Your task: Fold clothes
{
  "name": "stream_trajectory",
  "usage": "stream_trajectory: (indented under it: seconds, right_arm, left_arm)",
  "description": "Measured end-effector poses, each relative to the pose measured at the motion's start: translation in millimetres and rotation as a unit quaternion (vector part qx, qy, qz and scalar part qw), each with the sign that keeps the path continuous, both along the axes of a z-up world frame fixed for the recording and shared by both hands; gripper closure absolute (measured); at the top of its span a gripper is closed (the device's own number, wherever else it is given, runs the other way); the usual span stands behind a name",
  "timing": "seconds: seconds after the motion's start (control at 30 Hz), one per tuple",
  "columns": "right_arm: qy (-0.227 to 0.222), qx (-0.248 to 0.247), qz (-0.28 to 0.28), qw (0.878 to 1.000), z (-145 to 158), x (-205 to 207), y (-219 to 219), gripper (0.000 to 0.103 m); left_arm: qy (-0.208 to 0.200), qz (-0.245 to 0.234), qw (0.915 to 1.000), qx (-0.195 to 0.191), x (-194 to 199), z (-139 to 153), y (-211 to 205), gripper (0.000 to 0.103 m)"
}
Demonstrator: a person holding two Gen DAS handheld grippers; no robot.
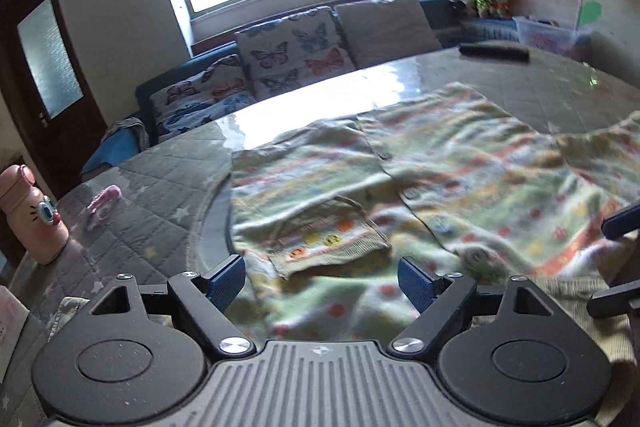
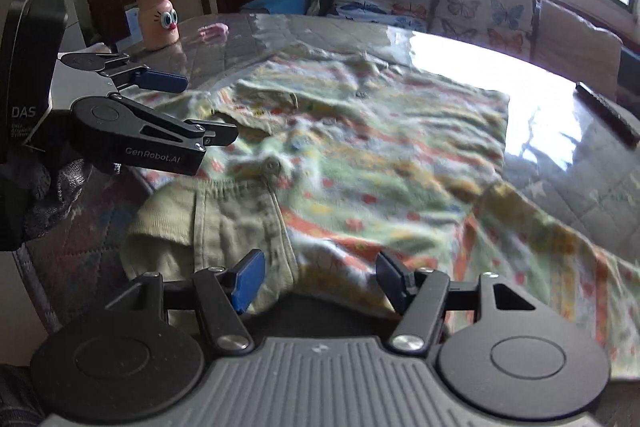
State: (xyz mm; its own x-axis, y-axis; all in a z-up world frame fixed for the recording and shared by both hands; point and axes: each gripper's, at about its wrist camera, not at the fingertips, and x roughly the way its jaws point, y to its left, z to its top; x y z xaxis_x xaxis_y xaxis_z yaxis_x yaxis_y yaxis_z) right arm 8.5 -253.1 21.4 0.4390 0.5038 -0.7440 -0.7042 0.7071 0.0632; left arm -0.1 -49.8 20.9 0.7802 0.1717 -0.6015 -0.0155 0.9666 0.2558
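Note:
A knitted top [image 1: 460,163] with green, orange and yellow stripes and buttons lies spread on the quilted table; one sleeve is folded in, with its cuff [image 1: 332,239] on the body. My left gripper [image 1: 320,281] hovers open over the near part of the top, just short of that cuff, with nothing between its blue pads. In the right wrist view the same top [image 2: 380,147] fills the table, its plain ribbed band [image 2: 224,219] nearest. My right gripper [image 2: 320,283] stands open over the near edge beside that band. The left gripper [image 2: 200,107] shows at the left, open above the cloth.
A pink bottle with a cartoon face [image 2: 157,17] and a small pink object [image 2: 214,30] stand at the table's far left. A dark remote [image 1: 494,51] lies near the far edge. Beyond the glossy table [image 2: 560,131] is a sofa with butterfly cushions [image 1: 292,53].

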Motion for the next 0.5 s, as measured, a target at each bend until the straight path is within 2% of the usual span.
stream_trajectory:
  seconds: [0.1,0.3,0.4,0.5]
  right_arm:
    - [0.001,0.005,0.004,1.0,1,-4,-3,0.04]
    - [-0.002,0.013,0.012,1.0,6,-3,-2,0.04]
    - [0.007,0.007,0.011,1.0,-2,-6,-5,0.04]
    - [0.003,0.021,0.006,1.0,6,-12,-14,0.04]
  left_arm:
    - [0.004,-0.006,0.9999,0.009,-1,-1,-4,0.017]
    - [-0.021,-0.012,0.9997,0.001,8,23,-8,0.017]
    - [-0.024,-0.03,0.9993,-0.003,16,28,-19,0.017]
    - [-0.02,-0.051,0.9985,-0.001,24,25,-35,0.017]
